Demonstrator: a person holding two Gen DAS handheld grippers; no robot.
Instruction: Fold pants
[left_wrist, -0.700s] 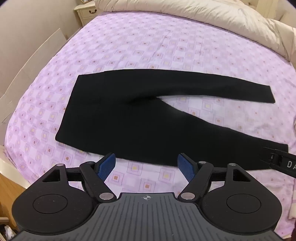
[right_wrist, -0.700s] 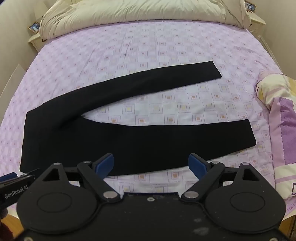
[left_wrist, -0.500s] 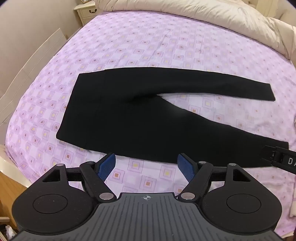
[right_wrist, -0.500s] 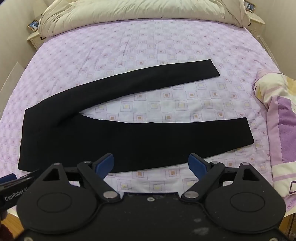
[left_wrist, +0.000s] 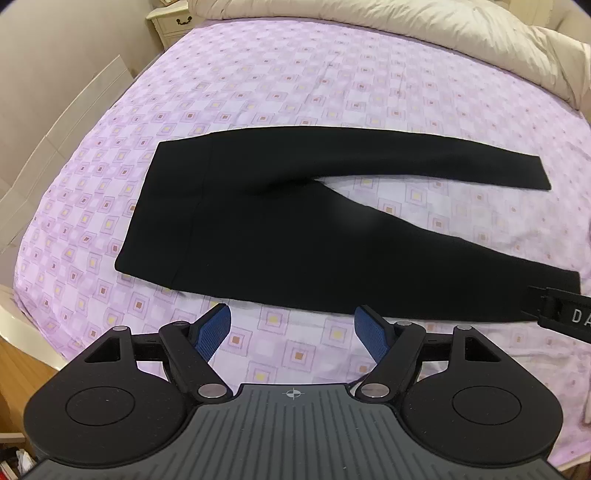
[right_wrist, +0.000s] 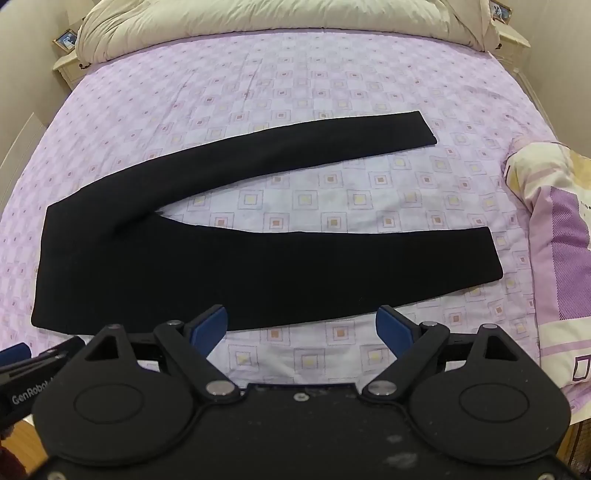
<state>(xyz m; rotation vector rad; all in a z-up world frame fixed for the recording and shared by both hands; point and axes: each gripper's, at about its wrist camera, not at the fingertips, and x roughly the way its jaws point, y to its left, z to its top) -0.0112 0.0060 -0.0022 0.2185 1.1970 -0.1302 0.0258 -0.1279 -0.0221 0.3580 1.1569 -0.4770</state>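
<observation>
A: Where are the pants?

B: The black pants (left_wrist: 295, 236) lie flat on the bed (left_wrist: 295, 92), mid-frame in both views. Waistband at frame left, two legs splayed in a V toward frame right, purple checked sheet showing between them.

A: Grippers?

B: The left gripper (left_wrist: 291, 332) hovers at lower centre, blue pads wide apart, nothing between them, just short of the pants' near edge. The right gripper (right_wrist: 301, 330) likewise: fingers spread, empty, tips at the lower leg's near edge.

A: Anything holding anything?

B: No containers. A beige duvet (right_wrist: 277, 18) is bunched along the top of frame. A folded purple-and-cream quilt (right_wrist: 554, 251) sits at right edge. A nightstand (left_wrist: 173, 22) is at upper left.
</observation>
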